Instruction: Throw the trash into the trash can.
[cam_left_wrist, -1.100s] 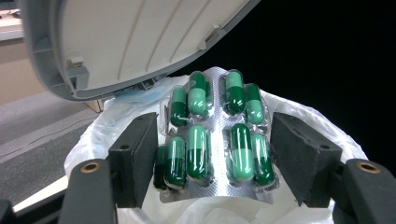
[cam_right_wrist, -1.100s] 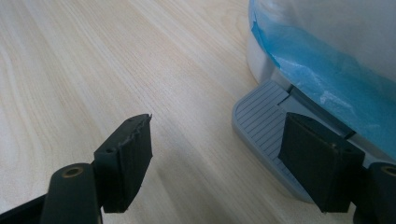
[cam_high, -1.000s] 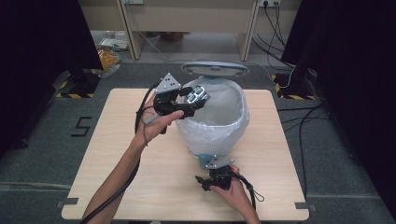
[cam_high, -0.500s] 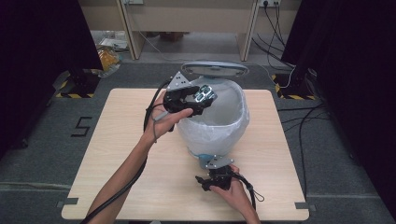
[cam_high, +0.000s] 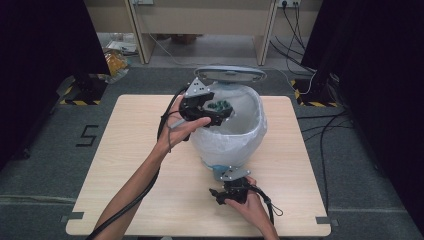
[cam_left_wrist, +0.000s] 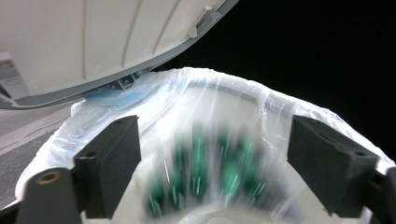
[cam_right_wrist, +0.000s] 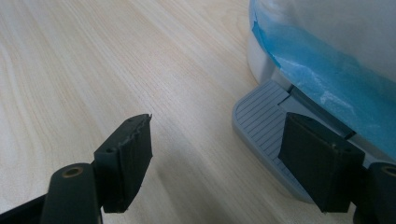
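Over the far middle of the tabletop (cam_high: 150, 150), your left tool (cam_high: 207, 107) has just spread apart above the lined bin (cam_high: 235, 137), green pieces (cam_left_wrist: 201, 172) blurred between its jaws. Near the front edge, your right tool (cam_high: 229, 192) presses the bin's pedal (cam_right_wrist: 266, 126), jaws apart.

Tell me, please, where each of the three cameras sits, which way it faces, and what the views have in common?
High view: above the person's side, looking forward and down on the table; both forearms, left gripper and right gripper show.
Left gripper view: on the left gripper, looking into the lined bin at a blurred green thing between its parted pads, which have just been opening.
Right gripper view: on the right gripper, low over the table, facing the bin's grey pedal.
Shared: the bin with its plastic liner.
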